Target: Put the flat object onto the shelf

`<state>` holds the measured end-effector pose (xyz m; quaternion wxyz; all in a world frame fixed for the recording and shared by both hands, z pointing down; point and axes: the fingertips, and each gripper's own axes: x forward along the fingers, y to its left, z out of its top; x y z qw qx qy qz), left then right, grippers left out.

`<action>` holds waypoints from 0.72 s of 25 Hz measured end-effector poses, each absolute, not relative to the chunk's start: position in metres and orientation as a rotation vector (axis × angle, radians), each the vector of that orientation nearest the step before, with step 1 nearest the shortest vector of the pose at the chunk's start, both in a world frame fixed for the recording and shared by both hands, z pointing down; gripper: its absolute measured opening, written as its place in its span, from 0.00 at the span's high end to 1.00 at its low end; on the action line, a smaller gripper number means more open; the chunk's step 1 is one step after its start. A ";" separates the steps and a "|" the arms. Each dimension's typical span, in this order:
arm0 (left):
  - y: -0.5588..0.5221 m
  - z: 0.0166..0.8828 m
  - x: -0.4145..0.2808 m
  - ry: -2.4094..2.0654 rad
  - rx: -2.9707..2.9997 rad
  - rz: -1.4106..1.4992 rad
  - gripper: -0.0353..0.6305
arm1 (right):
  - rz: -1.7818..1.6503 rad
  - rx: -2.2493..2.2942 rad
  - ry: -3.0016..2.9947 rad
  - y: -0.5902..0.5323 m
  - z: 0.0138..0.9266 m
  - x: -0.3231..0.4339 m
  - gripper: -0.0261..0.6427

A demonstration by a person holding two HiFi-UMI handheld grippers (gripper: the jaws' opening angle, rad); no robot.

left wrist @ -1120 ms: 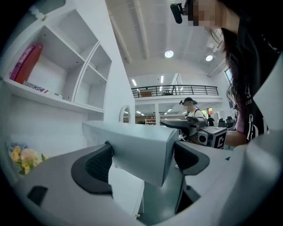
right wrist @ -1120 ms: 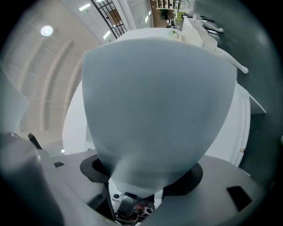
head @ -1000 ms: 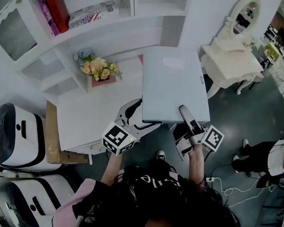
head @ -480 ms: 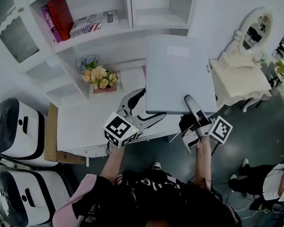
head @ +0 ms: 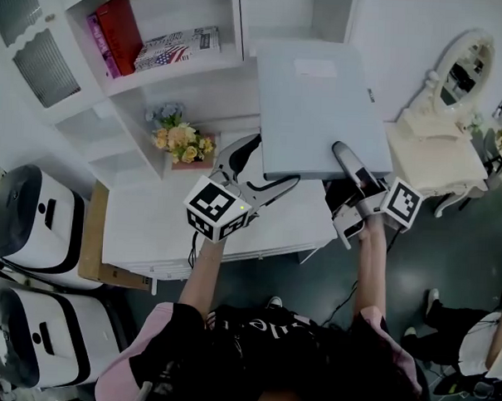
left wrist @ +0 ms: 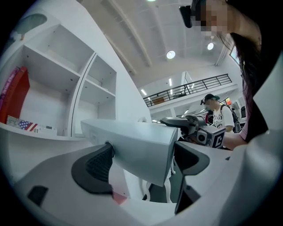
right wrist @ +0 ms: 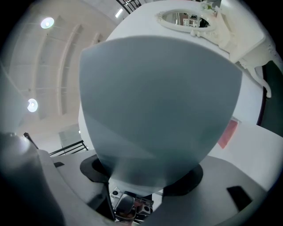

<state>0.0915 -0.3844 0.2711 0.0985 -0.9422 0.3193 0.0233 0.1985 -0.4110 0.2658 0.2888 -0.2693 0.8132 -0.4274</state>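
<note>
Grey flat object [head: 317, 107] hangs in the air above the far right part of the white desk [head: 176, 209], its far edge close to the white shelf [head: 170, 67]. The right gripper [head: 346, 154] is clamped on its near edge, one jaw above and one below. The left gripper [head: 269, 167] is wide apart around the near left corner. One pad touches the object's side while the other stands clear.

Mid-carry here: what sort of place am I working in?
Probably a home-style room staged inside a big hall: a white shelf unit with books, a desk with flowers, a dressing table with an oval mirror, and, in the left gripper view, a high ceiling with a balcony railing.
</note>
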 end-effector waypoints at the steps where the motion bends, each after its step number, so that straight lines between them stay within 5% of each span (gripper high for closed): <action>1: -0.388 0.268 0.091 0.953 -2.780 0.068 0.27 | -1.141 -0.708 2.180 -0.416 0.262 0.198 0.50; 18: -0.440 0.225 0.099 1.013 -2.777 0.045 0.27 | -1.337 -0.546 2.156 -0.483 0.232 0.205 0.50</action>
